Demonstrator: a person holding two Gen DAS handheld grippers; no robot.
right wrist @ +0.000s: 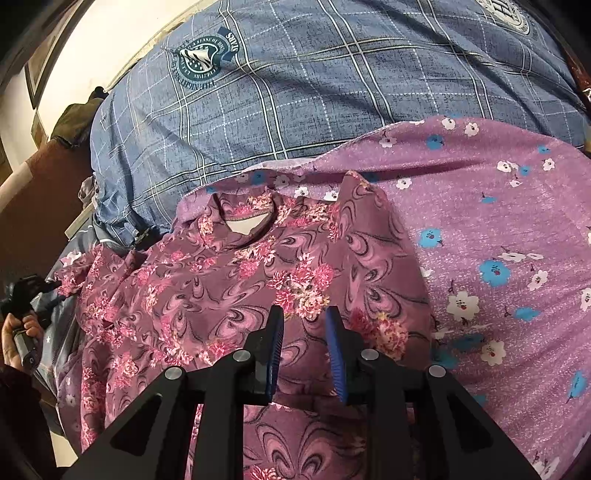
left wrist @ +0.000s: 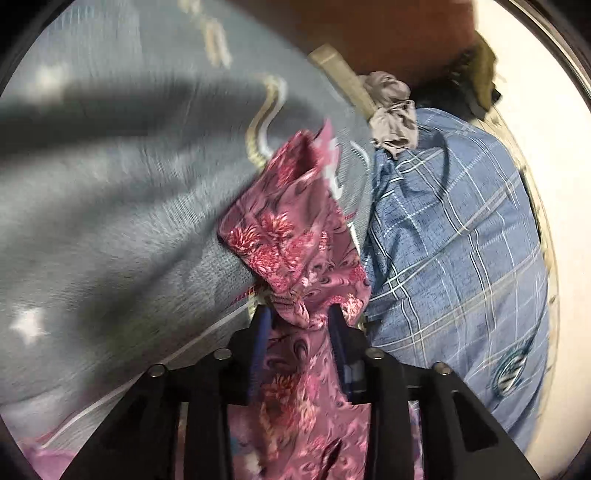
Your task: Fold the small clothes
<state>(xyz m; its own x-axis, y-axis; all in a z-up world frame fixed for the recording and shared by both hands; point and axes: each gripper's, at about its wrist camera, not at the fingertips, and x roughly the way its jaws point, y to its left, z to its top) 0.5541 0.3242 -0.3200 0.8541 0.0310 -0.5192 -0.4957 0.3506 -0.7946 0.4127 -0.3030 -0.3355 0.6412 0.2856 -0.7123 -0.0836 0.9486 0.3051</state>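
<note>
In the left wrist view no writing could be read: the round teal emblem (left wrist: 511, 373) on the blue plaid pillow (left wrist: 454, 236) was blurred. The left gripper (left wrist: 301, 314) pointed forward and somewhat downward, and its two blue-padded fingers were clamped on a bunched fold of the pink floral garment (left wrist: 291, 236), which rose from between the pads toward the grey star-printed blanket (left wrist: 110, 206) and also trailed back under the gripper. One crumpled grey-beige cloth (left wrist: 393, 122) lay at the far end of the pillow, beside a tan strap (left wrist: 343, 74). In the right wrist view the pillow carried one teal shield badge (right wrist: 197, 61); the ring of lettering around it appeared mirrored and could not be made out, though the word "STARS" showed on a small dark banner just beside it. A second round emblem (right wrist: 508, 16) sat at the upper right, its text too small to read. The right gripper (right wrist: 304, 317) tilted steeply down over the garment, which lay spread with its neckline (right wrist: 247, 221) toward the pillow, on a purple sheet (right wrist: 498, 221) printed with blue and white flowers. Its two blue pads stood apart, nothing gripped between them, with the cloth beneath. At the left edge a hand (right wrist: 16, 339) gripped the handle of the other gripper.
</note>
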